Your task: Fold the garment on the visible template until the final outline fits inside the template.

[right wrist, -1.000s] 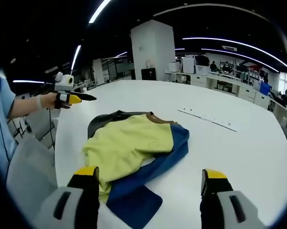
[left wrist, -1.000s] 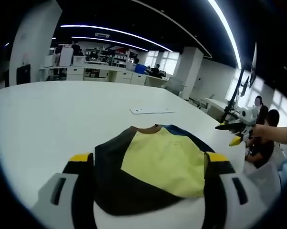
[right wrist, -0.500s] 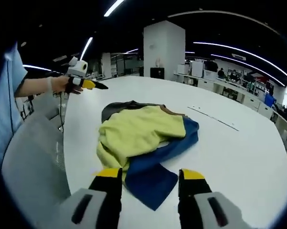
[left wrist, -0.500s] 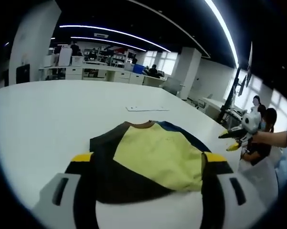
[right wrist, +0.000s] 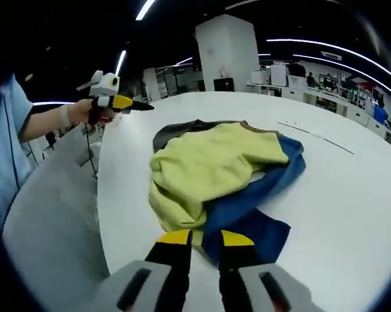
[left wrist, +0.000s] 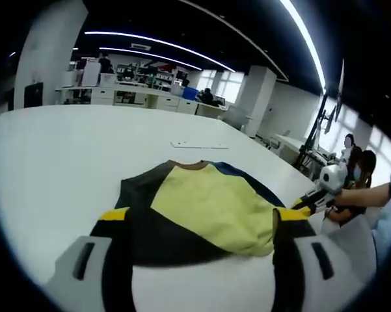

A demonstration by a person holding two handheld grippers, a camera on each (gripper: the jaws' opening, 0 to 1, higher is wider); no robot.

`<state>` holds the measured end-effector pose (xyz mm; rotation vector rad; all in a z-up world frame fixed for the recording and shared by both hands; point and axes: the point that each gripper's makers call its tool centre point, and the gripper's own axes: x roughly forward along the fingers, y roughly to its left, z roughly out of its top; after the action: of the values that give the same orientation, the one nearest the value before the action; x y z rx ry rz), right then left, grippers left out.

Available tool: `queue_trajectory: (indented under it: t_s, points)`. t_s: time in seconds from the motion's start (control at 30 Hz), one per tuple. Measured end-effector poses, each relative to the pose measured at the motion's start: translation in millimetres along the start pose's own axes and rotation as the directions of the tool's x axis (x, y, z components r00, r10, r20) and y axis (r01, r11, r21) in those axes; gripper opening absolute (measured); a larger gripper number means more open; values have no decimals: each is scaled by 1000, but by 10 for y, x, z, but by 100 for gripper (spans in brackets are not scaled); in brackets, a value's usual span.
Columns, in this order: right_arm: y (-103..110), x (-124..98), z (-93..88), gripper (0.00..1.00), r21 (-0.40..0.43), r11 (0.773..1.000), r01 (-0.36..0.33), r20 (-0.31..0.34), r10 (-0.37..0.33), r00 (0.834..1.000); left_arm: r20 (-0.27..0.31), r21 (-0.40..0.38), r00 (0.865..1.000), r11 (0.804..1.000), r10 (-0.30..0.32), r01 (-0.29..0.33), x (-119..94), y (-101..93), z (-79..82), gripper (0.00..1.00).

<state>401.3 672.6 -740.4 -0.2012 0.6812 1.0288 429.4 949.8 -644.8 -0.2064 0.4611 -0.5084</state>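
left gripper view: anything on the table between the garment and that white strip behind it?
No. Just bare table between the garment collar and the strip in the left gripper view.

Both grippers, the left gripper (left wrist: 202,224) and the right gripper (right wrist: 205,238), have black jaws capped with yellow tips on pale grey, slotted bodies. The person wears a light blue sleeve (right wrist: 6,162).

The near hem of the crumpled yellow, black and blue garment (left wrist: 202,208) lies hidden behind the left tool (left wrist: 202,224).
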Motion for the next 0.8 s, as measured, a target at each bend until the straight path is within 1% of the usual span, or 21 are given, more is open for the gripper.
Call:
queue_trajectory:
  t_s: [0.07,0.1,0.13,0.17,0.2,0.27,0.4,0.47,0.5,0.57,0.63,0.67,0.7,0.77,0.8]
  points:
    - [-10,21,-20,7,7,1000,6,-5,-5,1000,2,-4,1000,1000,4,-4,-18,1,-15,85]
    - [-26,25,-37,1,6,1000,13,-12,-13,1000,3,-8,1000,1000,6,-6,-29,4,-26,85]
    - [-39,21,-51,0,7,1000,16,-16,-16,1000,5,-11,1000,1000,7,-7,-33,8,-34,85]
    - [-42,16,-51,0,11,1000,16,-15,-16,1000,4,-15,1000,1000,8,-8,-41,13,-51,85]
    - [-61,-7,-34,0,52,998,22,-4,-22,1000,4,-18,1000,1000,10,-10,-48,16,-61,85]
    - [-69,-54,4,0,57,998,17,10,-18,1000,6,-24,1000,1000,11,-11,-66,17,-79,84]
    - [-159,-218,156,0,84,996,36,49,-40,998,12,-30,1000,999,12,-12,-96,12,-86,84]
    - [-254,-325,295,0,118,992,54,92,-65,994,12,-30,1000,999,13,-13,-103,10,-85,84]
    - [-299,-400,397,0,153,987,55,121,-74,990,13,-30,1000,999,14,-13,-106,10,-84,84]
    - [-413,-522,549,0,177,982,71,157,-99,983,18,-33,1000,999,13,-12,-105,3,-72,83]
    - [-509,-604,662,0,193,978,81,182,-117,976,20,-36,1000,999,10,-9,-101,-4,-63,83]
    - [-564,-649,717,0,205,975,83,186,-122,975,22,-36,1000,999,8,-8,-97,-7,-57,83]
    - [-610,-667,734,0,213,973,88,185,-128,974,24,-38,1000,999,7,-6,-90,-11,-51,83]
    - [-767,-694,730,0,228,966,122,167,-163,972,28,-40,1000,999,3,-2,-75,-23,-40,83]
    - [-873,-697,697,0,243,959,144,151,-184,971,28,-41,1000,999,1,0,-69,-27,-38,82]
